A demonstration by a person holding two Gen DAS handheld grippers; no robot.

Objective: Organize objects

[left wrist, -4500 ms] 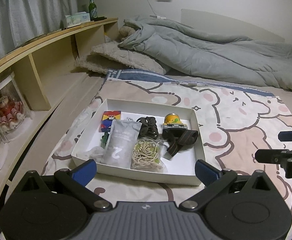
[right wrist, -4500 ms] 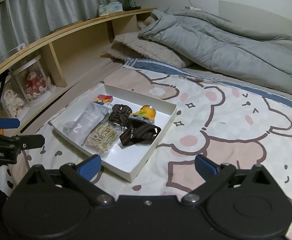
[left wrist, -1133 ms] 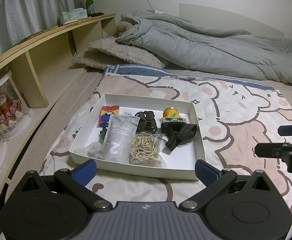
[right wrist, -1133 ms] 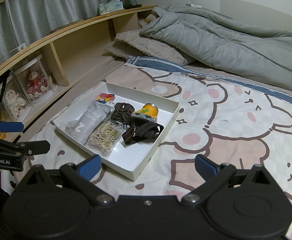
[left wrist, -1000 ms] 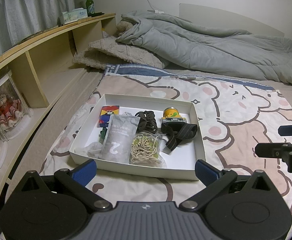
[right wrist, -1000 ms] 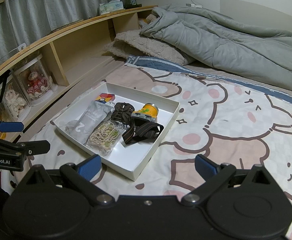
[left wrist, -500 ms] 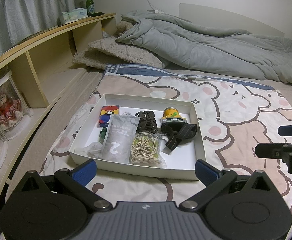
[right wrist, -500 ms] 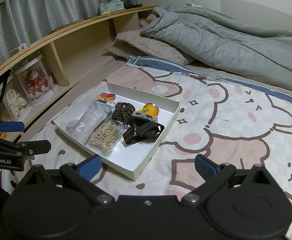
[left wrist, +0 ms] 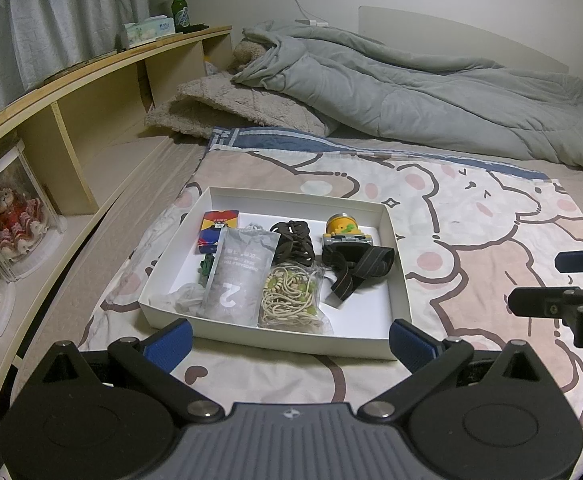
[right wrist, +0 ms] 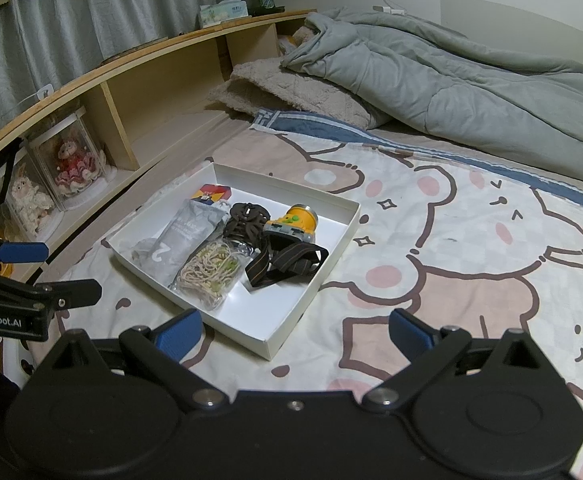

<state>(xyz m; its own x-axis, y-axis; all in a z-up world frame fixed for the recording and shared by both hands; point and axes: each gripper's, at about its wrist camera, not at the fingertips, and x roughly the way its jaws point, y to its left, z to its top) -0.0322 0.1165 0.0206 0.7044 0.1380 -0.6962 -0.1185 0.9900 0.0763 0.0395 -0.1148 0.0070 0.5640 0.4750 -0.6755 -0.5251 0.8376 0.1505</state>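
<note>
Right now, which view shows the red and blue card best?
The left wrist view: the card lies facing the camera at the box's far left, with only its near end under the grey pouch. The right wrist view shows a smaller, slanted sliver.

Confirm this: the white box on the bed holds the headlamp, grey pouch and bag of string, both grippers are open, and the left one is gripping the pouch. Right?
Not quite. The left gripper grips nothing; the left wrist view shows it open, short of the box, with the pouch lying untouched inside. The rest holds: headlamp, string, right gripper open.
</note>
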